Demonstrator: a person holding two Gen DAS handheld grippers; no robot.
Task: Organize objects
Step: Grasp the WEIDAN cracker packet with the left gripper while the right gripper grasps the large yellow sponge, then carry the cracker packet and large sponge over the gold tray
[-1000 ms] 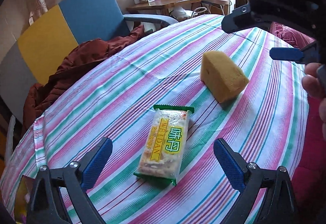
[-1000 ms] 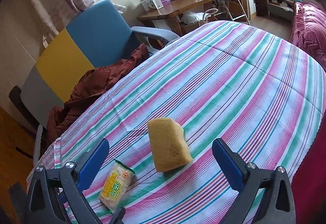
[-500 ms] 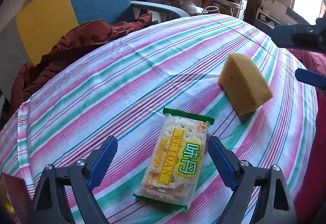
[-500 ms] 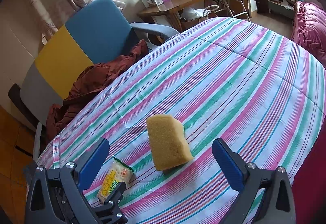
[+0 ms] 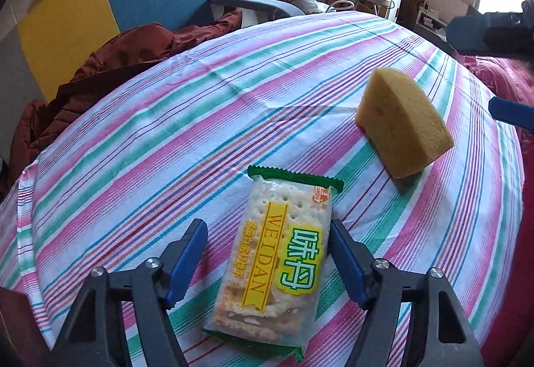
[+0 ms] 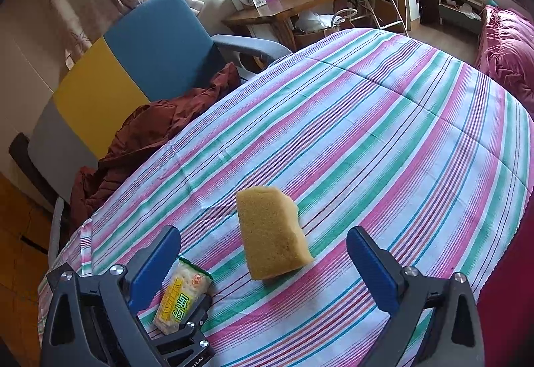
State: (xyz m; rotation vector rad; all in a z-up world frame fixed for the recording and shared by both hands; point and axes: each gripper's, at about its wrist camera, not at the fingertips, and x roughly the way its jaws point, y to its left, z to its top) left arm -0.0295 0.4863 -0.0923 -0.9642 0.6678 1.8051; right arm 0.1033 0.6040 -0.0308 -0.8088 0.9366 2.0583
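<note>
Closing on the cracker packet

Left gripper (image 5: 268,255) angled steeply down over the striped tablecloth (image 5: 207,120), its blue pads straddling the cracker packet (image 5: 277,267) lengthwise. Jaws have just been closing, now roughly half spread. Right pad sits against the packet's right edge; left pad (image 5: 187,262) stands apart from the left edge, a strip of cloth showing between. Packet lies flat on the cloth, green crimped end pointing away from the gripper, not lifted.

Right gripper (image 6: 263,270) also tilted down, jaws wide apart with nothing between the pads. Yellow sponge (image 6: 272,232) lies on the cloth ahead of it, between the lines of the two fingers but untouched. In the right wrist view the left gripper's body covers the near end of the packet at lower left.

Sponge is near the packet, up and to the right of it in the left wrist view, not touching. Beyond the table edge: blue-and-yellow armchair (image 6: 133,66) with a rust-brown garment (image 6: 150,133) heaped on the seat; wooden side table (image 6: 283,5) with boxes behind.
</note>
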